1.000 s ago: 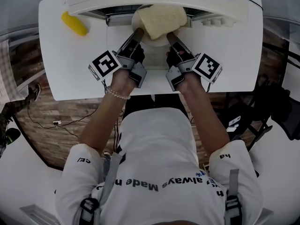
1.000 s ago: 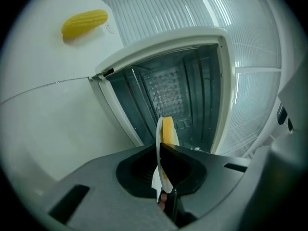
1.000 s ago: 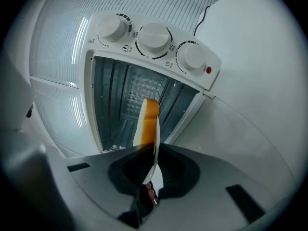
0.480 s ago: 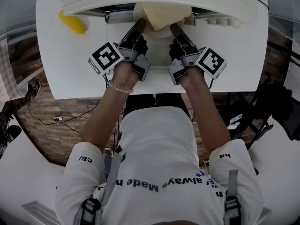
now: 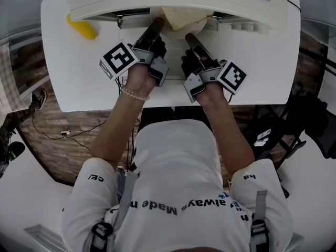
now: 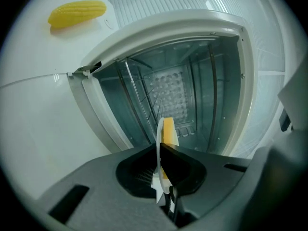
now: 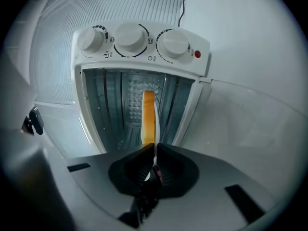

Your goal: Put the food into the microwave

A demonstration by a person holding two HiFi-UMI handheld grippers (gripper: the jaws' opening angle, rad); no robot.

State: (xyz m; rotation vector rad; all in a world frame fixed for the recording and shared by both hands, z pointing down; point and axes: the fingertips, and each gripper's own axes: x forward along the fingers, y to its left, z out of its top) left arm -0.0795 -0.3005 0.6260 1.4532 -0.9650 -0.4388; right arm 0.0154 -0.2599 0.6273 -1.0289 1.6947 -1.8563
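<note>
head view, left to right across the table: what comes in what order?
corn → left gripper → right gripper. The plate with bread, clamped by both grippers at the microwave opening, overlaps them, so it is left out.

We are wearing a white short-sleeved T-shirt [image 5: 178, 156] with dark lettering [image 5: 173, 208] running across it. Grey straps [image 5: 98, 234] with black buckles are lying over both shoulders, and a pale beaded bracelet [image 5: 132, 94] is circling the left wrist. The left gripper [image 5: 156, 23] and right gripper [image 5: 188, 37] are each showing a grey body, dark jaws and a marker cube [image 5: 119, 61] of black-and-white squares.
</note>
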